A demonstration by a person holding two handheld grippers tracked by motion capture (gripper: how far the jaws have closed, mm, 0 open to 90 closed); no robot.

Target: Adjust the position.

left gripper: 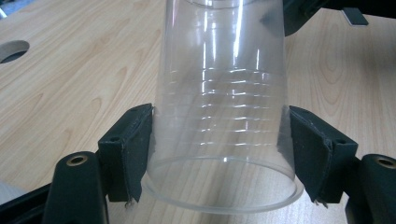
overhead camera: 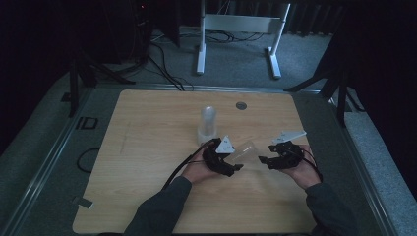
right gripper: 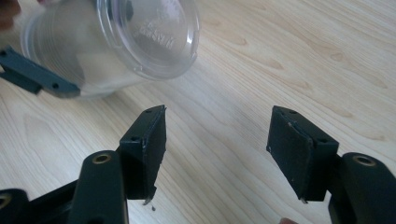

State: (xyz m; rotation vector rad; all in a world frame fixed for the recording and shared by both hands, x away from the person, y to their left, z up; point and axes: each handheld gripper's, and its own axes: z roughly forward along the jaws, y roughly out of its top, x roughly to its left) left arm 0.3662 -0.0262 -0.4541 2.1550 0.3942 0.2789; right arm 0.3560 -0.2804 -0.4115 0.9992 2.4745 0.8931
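1. Left gripper (left gripper: pixel 219 140): clear plastic cup (left gripper: pixel 219 93) is pinched near its rim.
2. Cup is held over the table's (overhead camera: pixel 147 147) near middle, base pointed right.
3. Right gripper (right gripper: pixel 217 149): jaws are parted, nothing between them; the cup base (right gripper: pixel 149 32) lies just left of them.

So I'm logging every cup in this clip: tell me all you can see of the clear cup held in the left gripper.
The clear cup is thin, see-through plastic with faint ribs round its wall, a rolled rim and embossed lettering on its flat base. It looks empty. It lies tilted on its side above the wooden table, base toward the right gripper. The left gripper clamps it near the rim, its fingers pressing on opposite sides.
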